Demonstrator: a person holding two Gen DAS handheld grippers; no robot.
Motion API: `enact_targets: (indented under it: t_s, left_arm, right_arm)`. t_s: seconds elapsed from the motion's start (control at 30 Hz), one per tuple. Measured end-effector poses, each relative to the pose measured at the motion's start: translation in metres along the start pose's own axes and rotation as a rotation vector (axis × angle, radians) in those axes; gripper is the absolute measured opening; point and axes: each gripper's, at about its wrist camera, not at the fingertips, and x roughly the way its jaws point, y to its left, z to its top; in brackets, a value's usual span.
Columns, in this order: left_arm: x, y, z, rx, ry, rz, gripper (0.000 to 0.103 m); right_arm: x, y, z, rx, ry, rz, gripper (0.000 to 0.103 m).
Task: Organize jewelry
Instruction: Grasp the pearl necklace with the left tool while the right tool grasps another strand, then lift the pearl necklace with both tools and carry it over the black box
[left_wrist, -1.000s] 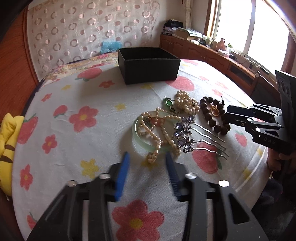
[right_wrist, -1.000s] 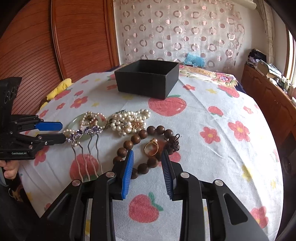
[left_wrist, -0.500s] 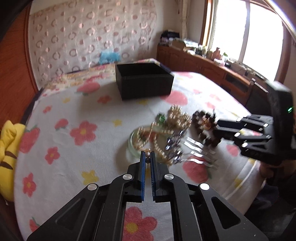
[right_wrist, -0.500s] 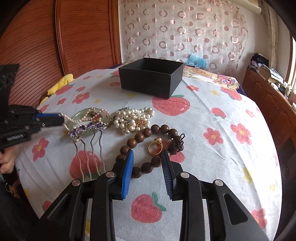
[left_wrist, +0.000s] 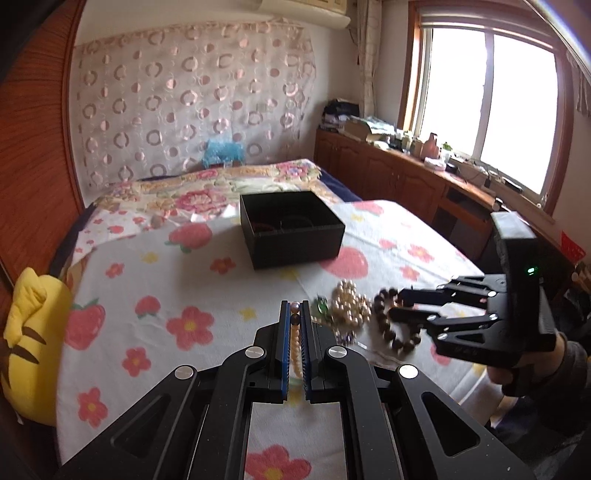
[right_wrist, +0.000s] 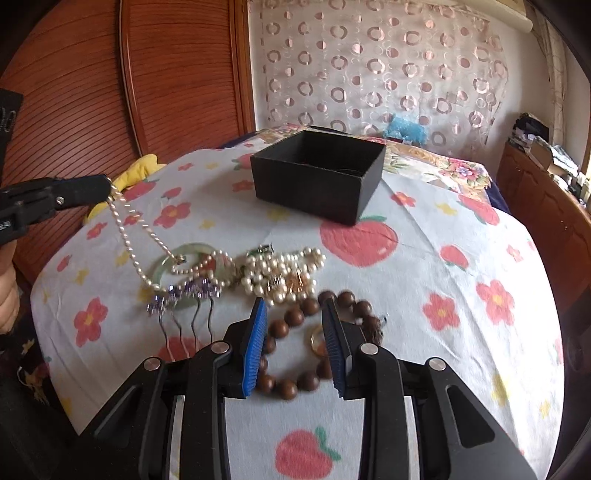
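Jewelry is lying in a loose cluster on a counter (right_wrist: 424, 266) covered in a flower-and-strawberry cloth, while one pearl necklace (right_wrist: 127, 236) is hanging in the air. The left hand-held gripper (left_wrist: 294, 314) is clamped together on the strand's upper end, with beads showing between its blue pads (left_wrist: 283, 339); from the right wrist view the same left hand-held gripper (right_wrist: 105, 188) is sitting at the left edge, and the strand is draping down from it to the pile. The strand's lower end is trailing across one pale green bangle (right_wrist: 173, 266) and beside three silver hairpins with purple flowers (right_wrist: 184, 299), so it is tangling with its neighbours. A heap of cream pearls (right_wrist: 280, 273) is resting just right of the bangle. The right hand-held gripper (right_wrist: 293, 345) is hovering with its fingers apart, over one brown wooden bead bracelet (right_wrist: 295, 369), and one gold ring (right_wrist: 317, 338) is lying inside the bracelet's loop. One open black box (right_wrist: 317, 177) is standing well beyond the pile, toward the far side of the counter. A yellow plush toy (left_wrist: 29, 343) is sitting off the left edge.
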Motion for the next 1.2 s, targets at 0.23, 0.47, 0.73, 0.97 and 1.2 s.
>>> enact_targets:
  t_s: [0.23,0.47,0.73,0.97,1.2]
  left_arm:
    - [-0.007,0.001,0.005,-0.012,-0.023,-0.010,0.004]
    - [-0.009,0.000,0.005,-0.012,-0.026,-0.012,0.004]
    - [-0.010,-0.002,0.003,-0.019,-0.018,-0.013,0.004]
    - [-0.011,-0.003,0.002,-0.019,-0.017,-0.011,0.004]
    - [-0.008,-0.001,0.002,-0.018,-0.017,-0.009,0.004]
  right_arm:
    - [0.019,0.006,0.020,-0.011,0.023,0.060,0.034]
    - [0.039,0.013,0.032,-0.007,0.061,0.085,0.058]
    - [0.057,0.010,0.038,0.012,0.099,0.079,0.058]
    - [0.055,0.008,0.036,0.002,0.091,0.065,0.029]
    - [0.042,0.008,0.037,0.015,0.045,0.069,0.024]
